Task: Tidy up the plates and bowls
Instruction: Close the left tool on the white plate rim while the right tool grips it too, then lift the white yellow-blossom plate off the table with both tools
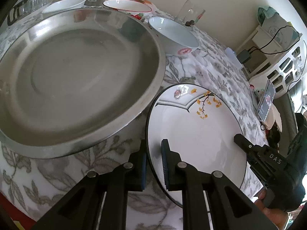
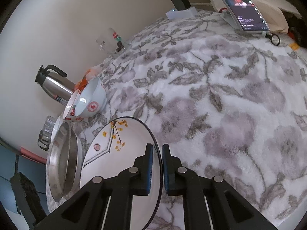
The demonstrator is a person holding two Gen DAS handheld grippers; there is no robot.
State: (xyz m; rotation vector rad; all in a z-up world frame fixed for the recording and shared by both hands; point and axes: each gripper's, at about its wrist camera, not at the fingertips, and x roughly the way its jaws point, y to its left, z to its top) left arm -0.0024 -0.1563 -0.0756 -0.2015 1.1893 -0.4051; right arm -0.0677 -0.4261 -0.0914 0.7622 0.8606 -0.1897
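Claw tips of the left claw pinch the near-left rim of the white plate, one blue pad above it, one beneath; the lower finger is half hidden by the rim. The right claw is clamped on the opposite edge of the same plate, which lies flat on the flowered bench just beside a steel basin. Past the basin I count three bowls: one pale blue, one red-rimmed, one plain white. One steel flask is cut off in the left view. One glass tumbler stands by the wall. One phone leans at the bench's far end.
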